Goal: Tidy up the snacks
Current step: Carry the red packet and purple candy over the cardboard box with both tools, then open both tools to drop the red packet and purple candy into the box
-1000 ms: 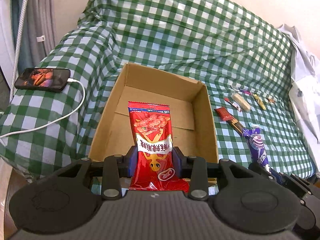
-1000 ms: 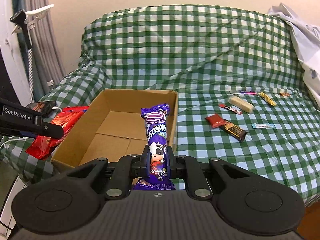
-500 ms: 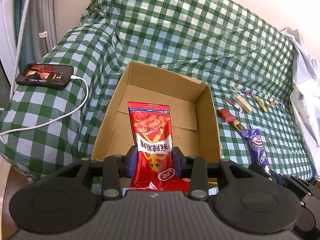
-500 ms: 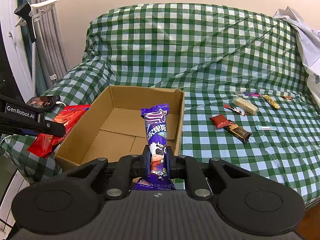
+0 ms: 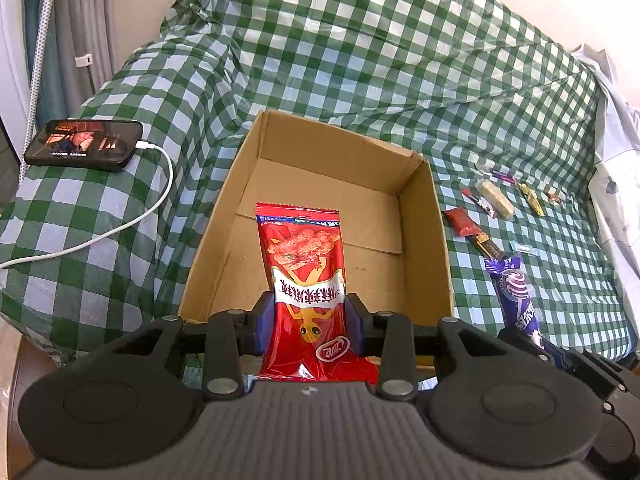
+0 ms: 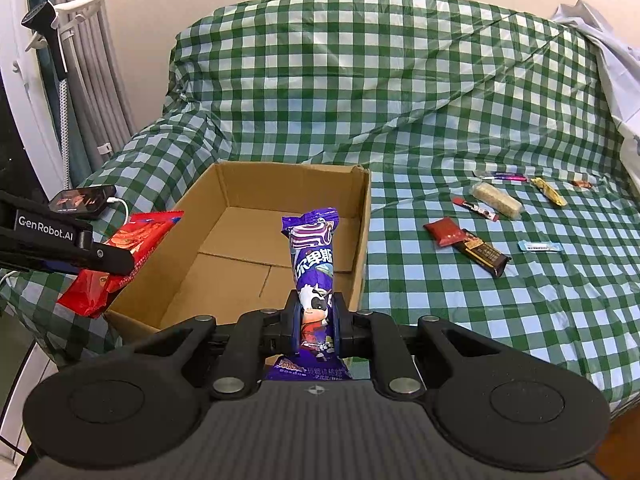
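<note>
Holding one packet in each tool, we sit at the near edge of the cardboard box with both loads pointing forward over its open top. Our left gripper is clamped on the red snack bag, pinching it low down so its long axis runs straight ahead, away from the tool; its far sealed edge looks to hang above the box floor. Our right gripper is closed around the purple snack packet, likewise gripped near its lower end and standing forward — its crimped top lines up with the box's right wall in the right wrist view. The box lies directly ahead of both tools, and the left one appears more squarely centred on it, so we judge the red bag the easier first drop. The red bag is glossy and flat, printed with fried pieces and white lettering; the purple packet is narrower, with a swirl and a cartoon cow. The box looks to hold nothing yet. Farther off to the right, on the green checked cover, several small snack bars lie well apart from the box — these remain to be gathered
</note>
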